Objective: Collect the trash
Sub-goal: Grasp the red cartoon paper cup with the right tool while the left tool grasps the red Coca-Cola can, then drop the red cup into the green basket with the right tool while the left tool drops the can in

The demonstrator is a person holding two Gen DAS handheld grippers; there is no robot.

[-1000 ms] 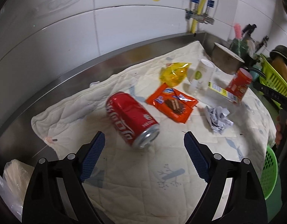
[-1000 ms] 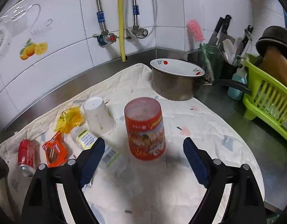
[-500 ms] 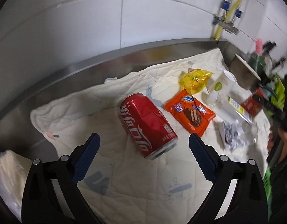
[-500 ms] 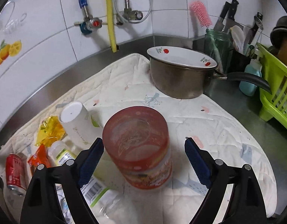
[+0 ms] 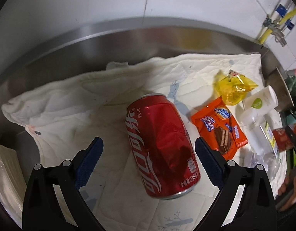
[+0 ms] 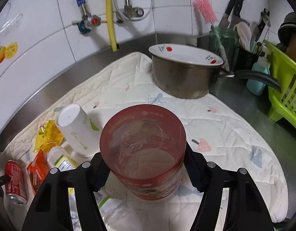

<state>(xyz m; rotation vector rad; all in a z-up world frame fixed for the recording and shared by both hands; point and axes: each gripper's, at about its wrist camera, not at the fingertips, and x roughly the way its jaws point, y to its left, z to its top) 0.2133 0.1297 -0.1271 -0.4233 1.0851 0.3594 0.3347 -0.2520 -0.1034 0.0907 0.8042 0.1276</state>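
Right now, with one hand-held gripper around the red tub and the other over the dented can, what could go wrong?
1. The right hand-held gripper is closing low around the upright red tub; the tub could tip toward the white cup beside it.
2. The left hand-held gripper stands open over the can, which lies at a slant, nearer one finger; it may roll or get nudged into the orange wrapper.

Dented red can (image 5: pixel 161 146) on quilted mat (image 5: pixel 71 104), between wide left claw (image 5: pixel 148 161) fingers

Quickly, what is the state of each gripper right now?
Left gripper: open, astride the lying red can, not gripping it.
Right gripper: closing on the upright red canister, pads at its sides.
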